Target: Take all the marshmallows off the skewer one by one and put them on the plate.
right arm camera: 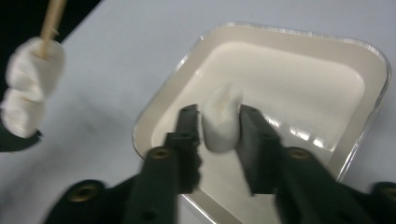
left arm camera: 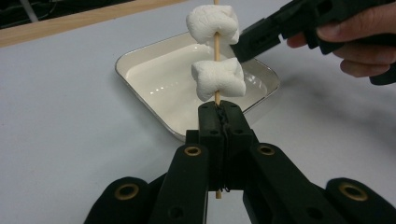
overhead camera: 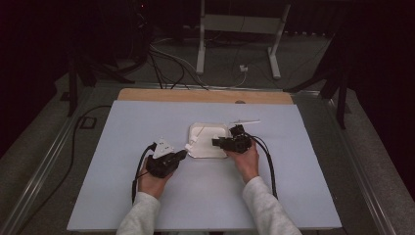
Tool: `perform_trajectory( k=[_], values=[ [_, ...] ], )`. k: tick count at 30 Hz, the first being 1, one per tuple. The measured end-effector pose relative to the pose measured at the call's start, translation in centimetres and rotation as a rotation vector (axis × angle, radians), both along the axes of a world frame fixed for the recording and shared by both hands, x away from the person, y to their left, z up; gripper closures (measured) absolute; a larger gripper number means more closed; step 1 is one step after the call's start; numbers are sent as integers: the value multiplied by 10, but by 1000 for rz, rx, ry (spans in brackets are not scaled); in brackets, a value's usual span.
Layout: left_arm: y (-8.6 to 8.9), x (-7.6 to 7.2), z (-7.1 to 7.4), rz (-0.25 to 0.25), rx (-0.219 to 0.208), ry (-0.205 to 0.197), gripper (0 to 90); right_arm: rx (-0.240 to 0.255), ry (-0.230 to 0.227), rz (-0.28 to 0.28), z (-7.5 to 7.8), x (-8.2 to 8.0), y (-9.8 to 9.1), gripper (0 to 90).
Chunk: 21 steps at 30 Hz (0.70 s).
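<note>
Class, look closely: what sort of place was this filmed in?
Probably a lab or recording studio, not a kitchen: a covered work table, loose cables on the floor, a bare metal stand, dark surroundings.

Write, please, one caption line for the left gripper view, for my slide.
Left tool shut on a wooden skewer carrying two marshmallows, above a white tray; the right tool reaches in.

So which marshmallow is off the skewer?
The one between the right claw jaws, over the tray; the other two sit threaded on the skewer.
</note>
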<state>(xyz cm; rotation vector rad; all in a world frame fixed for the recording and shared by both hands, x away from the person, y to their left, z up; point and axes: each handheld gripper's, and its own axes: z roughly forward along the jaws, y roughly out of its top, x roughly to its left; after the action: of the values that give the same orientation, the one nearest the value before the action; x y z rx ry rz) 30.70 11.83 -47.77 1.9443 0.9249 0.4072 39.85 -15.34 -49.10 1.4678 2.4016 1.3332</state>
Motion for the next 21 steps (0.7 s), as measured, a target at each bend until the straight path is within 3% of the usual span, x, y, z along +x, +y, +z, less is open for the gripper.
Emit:
perform_trajectory(
  k=[2,5,8,12,21],
  values=[
    [0,0,0,0,0,3,900,-26,3,-14,-1,0,0,503],
    [0,0,-1,3,1,3,900,-16,17,-21,0,1,-1,451],
    [0,1,-1,10,2,2,900,31,6,-35,6,-2,-3,344],
    [-1,1,-1,11,1,2,900,107,-33,15,20,-10,0,251],
    [-4,0,0,4,-2,-6,900,177,-52,89,29,-18,9,160]
  ],
)
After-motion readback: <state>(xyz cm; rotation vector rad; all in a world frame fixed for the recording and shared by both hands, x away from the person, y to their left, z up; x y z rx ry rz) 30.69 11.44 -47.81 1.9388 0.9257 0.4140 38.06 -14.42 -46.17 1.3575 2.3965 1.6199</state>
